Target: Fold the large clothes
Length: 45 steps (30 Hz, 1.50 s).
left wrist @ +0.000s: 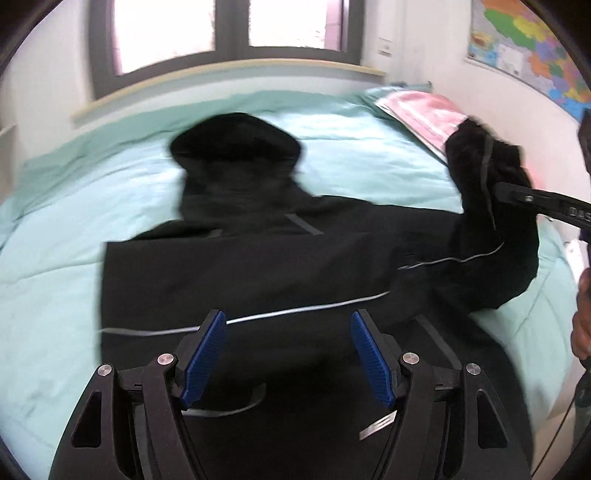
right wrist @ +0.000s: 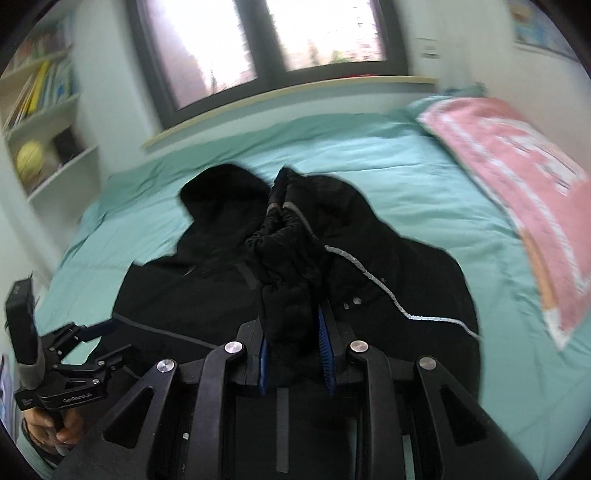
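Observation:
A large black hooded jacket (left wrist: 258,258) with thin grey piping lies spread on the bed, hood toward the window. My left gripper (left wrist: 288,325) is open and empty, hovering just above the jacket's lower body. My right gripper (right wrist: 293,325) is shut on the jacket's right sleeve (right wrist: 288,258) and holds it lifted above the bed; in the left wrist view the raised sleeve (left wrist: 480,206) hangs from that gripper's fingers (left wrist: 517,194) at the right. The left gripper also shows in the right wrist view (right wrist: 107,328) at the lower left.
The bed has a mint green cover (left wrist: 55,240). A pink pillow (right wrist: 517,192) lies at its right end. A window (left wrist: 229,29) is behind the bed, a bookshelf (right wrist: 44,122) to the left, a wall map (left wrist: 535,48) at the right.

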Motion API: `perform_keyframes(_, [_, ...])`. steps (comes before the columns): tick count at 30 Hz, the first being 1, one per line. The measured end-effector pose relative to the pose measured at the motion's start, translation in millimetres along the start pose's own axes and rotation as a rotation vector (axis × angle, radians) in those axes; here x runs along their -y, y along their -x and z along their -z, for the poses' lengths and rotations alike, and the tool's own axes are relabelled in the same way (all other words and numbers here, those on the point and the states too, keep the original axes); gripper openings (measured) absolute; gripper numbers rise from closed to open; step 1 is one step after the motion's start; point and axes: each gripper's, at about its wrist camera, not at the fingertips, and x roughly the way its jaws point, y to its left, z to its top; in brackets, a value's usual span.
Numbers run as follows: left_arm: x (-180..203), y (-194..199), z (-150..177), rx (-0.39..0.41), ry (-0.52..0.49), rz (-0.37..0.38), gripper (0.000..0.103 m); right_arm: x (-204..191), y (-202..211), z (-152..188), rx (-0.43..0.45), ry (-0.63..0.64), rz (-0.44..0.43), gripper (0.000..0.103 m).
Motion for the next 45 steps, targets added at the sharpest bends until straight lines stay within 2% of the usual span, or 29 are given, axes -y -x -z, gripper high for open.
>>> perform_keyframes(6, [-61, 26, 33, 0.025, 0.045, -0.016, 0.072, -107, -63, 3, -0.095, 0.101, -0.040, 0.027])
perform_keyframes(12, [-105, 21, 59, 0.014, 0.094, -0.010, 0.072, -188, -135, 29, -0.212, 0.156, -0.090, 0.027])
perform_keyframes(14, [-116, 14, 66, 0.002, 0.118, -0.009, 0.072, -207, -162, 41, -0.257, 0.173, -0.099, 0.027])
perform_keyframes(16, [-126, 7, 72, -0.017, 0.144, 0.000, 0.072, -222, -187, 55, -0.288, 0.212, -0.066, 0.027])
perform_keyframes(20, [-139, -8, 77, -0.051, 0.177, 0.027, 0.072, -229, -224, 78, -0.331, 0.253, -0.023, 0.033])
perform_keyframes(22, [-142, -12, 77, -0.073, 0.184, 0.056, 0.072, -229, -223, 79, -0.328, 0.289, -0.043, 0.041])
perform_keyframes(23, [-142, -14, 75, -0.082, 0.189, 0.074, 0.072, -228, -219, 77, -0.333, 0.299, -0.073, 0.051])
perform_keyframes(26, [-143, -18, 63, -0.096, 0.225, 0.156, 0.072, -220, -188, 65, -0.319, 0.280, -0.153, 0.053])
perform_keyframes(29, [-137, -31, 47, -0.114, 0.240, 0.222, 0.072, -206, -140, 53, -0.229, 0.280, -0.183, 0.056])
perform_keyframes(32, [-126, -56, 31, -0.151, 0.285, 0.274, 0.072, -170, -103, 44, -0.160, 0.252, -0.142, 0.057])
perform_keyframes(34, [-118, -81, 21, -0.181, 0.318, 0.294, 0.072, -141, -89, 41, -0.147, 0.203, -0.119, 0.057])
perform_keyframes(39, [-97, -131, 13, -0.232, 0.351, 0.258, 0.072, -59, -57, 42, -0.104, 0.097, 0.016, 0.058])
perform_keyframes(41, [-88, -141, 12, -0.216, 0.347, 0.259, 0.072, -35, -49, 43, -0.103, 0.064, 0.057, 0.058])
perform_keyframes(42, [-83, -141, 10, -0.193, 0.334, 0.248, 0.063, -22, -45, 45, -0.104, 0.042, 0.073, 0.058])
perform_keyframes(43, [-79, -140, 8, -0.176, 0.318, 0.248, 0.032, -12, -40, 46, -0.104, 0.024, 0.088, 0.058])
perform_keyframes(44, [-74, -139, 5, -0.173, 0.301, 0.239, 0.026, -3, -38, 47, -0.102, 0.007, 0.112, 0.058])
perform_keyframes(45, [-72, -135, 1, -0.160, 0.299, 0.241, 0.026, 4, -35, 48, -0.098, -0.003, 0.133, 0.058])
